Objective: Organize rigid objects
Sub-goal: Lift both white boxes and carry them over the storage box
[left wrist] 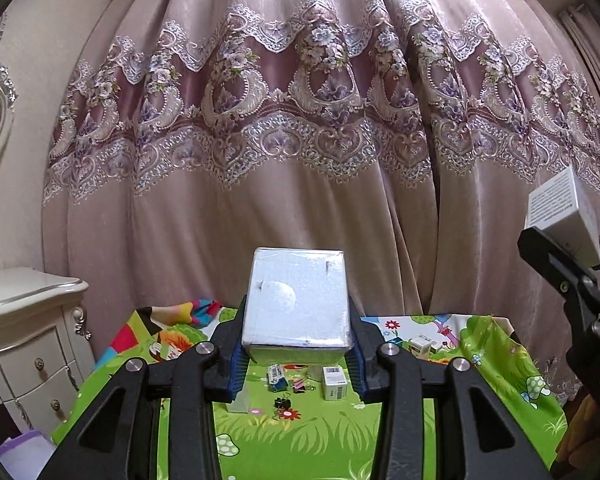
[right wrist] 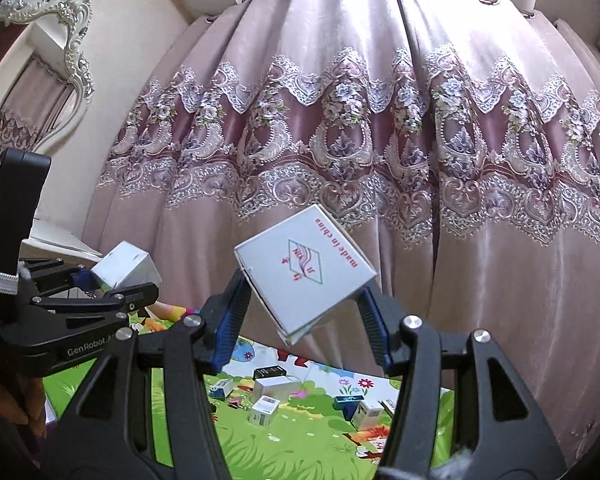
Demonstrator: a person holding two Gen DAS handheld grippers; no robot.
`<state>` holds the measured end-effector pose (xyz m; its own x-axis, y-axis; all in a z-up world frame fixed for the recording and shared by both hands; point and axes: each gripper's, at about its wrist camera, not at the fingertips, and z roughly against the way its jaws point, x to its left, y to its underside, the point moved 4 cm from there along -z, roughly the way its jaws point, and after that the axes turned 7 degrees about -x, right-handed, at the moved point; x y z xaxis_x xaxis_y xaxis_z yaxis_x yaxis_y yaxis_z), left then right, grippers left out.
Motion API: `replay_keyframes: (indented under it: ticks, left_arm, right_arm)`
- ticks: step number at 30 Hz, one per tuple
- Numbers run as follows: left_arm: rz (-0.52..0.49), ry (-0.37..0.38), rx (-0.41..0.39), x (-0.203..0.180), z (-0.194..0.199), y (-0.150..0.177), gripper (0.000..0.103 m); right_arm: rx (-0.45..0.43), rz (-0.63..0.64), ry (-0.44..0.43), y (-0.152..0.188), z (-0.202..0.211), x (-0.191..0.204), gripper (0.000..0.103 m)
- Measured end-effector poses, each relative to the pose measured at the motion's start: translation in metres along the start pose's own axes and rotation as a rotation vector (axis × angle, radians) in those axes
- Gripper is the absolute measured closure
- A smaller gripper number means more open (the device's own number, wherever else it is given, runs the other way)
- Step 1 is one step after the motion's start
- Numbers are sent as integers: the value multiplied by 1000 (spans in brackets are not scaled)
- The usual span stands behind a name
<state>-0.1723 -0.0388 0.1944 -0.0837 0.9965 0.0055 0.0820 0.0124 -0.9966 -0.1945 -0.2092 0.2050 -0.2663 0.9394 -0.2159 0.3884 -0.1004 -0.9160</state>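
A: What is the room like?

B: A pink curtain (left wrist: 300,120) with a lace flower band fills the far side. At the far left stands a cream dresser (left wrist: 28,332) with drawers, and above it an ornate white mirror frame (right wrist: 66,20). Low in both views lies a bright green cloth (left wrist: 300,440) printed with grass, flowers and mushrooms; what carries it is hidden.

A: What lies on the cloth?

B: Several small boxes, well apart: a white one with a barcode (right wrist: 264,410), a black one (right wrist: 269,372) behind it, and a few binder clips (left wrist: 282,402) near the middle.

A: And the left gripper (left wrist: 298,320)?

B: Its jaws are clamped on a silver box (left wrist: 298,304), held up in front of the curtain, above the cloth.

A: The right gripper (right wrist: 304,300)?

B: Its jaws grip a white box (right wrist: 304,268) with red print reading "made in china". It is tilted on one corner, also raised above the cloth. From the left wrist view it shows at the far right edge.
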Motion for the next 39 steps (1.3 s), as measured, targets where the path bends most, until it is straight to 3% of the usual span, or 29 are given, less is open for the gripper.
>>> replay_keyframes:
  ticks: [9,15,24,34,39]
  left_arm:
    - [13,-34,33,20,9,7,62]
    - [24,-72,101,44,17,22,62]
    - [66,-179,206,93,39,43,61]
    - [111,-296,287,143,72,62,61]
    - [149,-348,362,169,88,83,61]
  right_arm:
    - [2,-12,-42,-4,0,9,45]
    - [39,-28,-124,-5,-5,24,45]
    - [131,-62,-351,-2,-12,71,45]
    - [203,-112,-524,2,-15,114,45]
    - [291,-114,-661,9,-18,148,45]
